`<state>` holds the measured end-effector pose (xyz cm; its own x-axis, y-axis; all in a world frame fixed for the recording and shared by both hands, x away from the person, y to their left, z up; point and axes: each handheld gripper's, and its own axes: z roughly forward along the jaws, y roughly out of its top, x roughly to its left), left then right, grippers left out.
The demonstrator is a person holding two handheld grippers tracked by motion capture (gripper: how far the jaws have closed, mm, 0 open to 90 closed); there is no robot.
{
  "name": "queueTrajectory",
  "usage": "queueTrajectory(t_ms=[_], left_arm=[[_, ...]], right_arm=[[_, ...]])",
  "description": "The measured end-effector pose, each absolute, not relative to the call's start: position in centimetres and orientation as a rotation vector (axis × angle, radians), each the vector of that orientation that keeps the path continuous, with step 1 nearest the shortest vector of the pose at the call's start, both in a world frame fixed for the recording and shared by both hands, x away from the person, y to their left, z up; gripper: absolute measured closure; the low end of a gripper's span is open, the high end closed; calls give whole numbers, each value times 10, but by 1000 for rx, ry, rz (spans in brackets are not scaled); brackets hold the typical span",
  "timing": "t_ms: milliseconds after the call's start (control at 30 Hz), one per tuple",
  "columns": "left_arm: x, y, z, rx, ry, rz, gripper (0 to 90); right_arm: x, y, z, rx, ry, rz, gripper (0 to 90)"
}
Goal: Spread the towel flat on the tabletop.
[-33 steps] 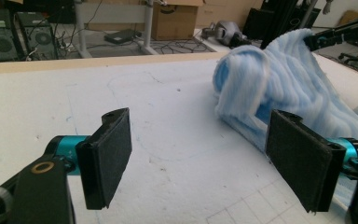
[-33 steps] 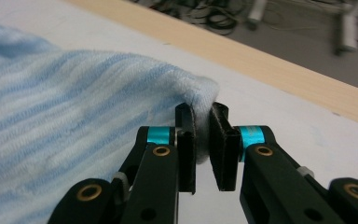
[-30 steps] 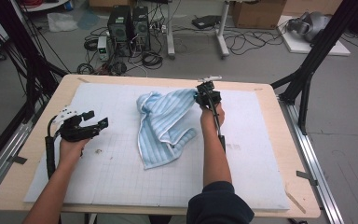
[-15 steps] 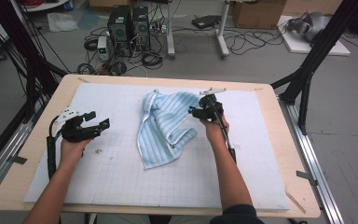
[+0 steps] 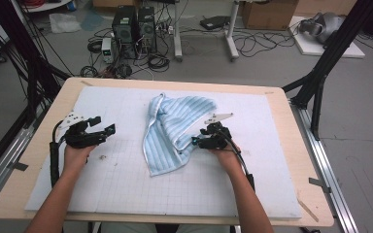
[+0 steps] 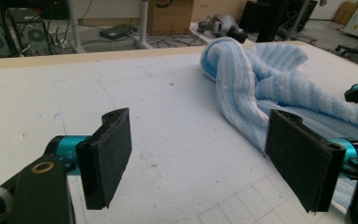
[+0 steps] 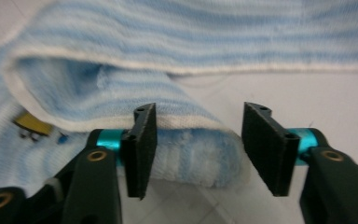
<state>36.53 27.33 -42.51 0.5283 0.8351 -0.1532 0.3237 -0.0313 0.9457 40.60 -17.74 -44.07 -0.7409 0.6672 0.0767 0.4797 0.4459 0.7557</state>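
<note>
- While its jaws are standing apart, the right gripper (image 5: 197,141) is straddling a folded corner of the striped towel (image 5: 175,131).
- Well left of the towel, the left gripper (image 5: 103,126) is gaping empty over the white mat (image 5: 126,184).

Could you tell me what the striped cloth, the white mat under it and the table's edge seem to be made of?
The cloth looks like terry towelling: fuzzy looped pile, pale blue and white stripes, white hemmed border, soft folds. The mat looks like matte white foam or paper board, faintly gridded and speckled with marks; which one is unclear. The table edge looks like pale, unvarnished plywood, with an even tan surface.
</note>
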Motion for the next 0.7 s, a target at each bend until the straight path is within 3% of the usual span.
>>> queueTrajectory(t_ms=[167, 700], left_arm=[[366, 273, -426, 1617, 1010, 548, 234], [365, 263, -428, 1632, 971, 501, 235]], right_arm=[[402, -182, -446, 1038, 2477, 1154, 798], [331, -212, -434, 992, 2534, 1253, 815]])
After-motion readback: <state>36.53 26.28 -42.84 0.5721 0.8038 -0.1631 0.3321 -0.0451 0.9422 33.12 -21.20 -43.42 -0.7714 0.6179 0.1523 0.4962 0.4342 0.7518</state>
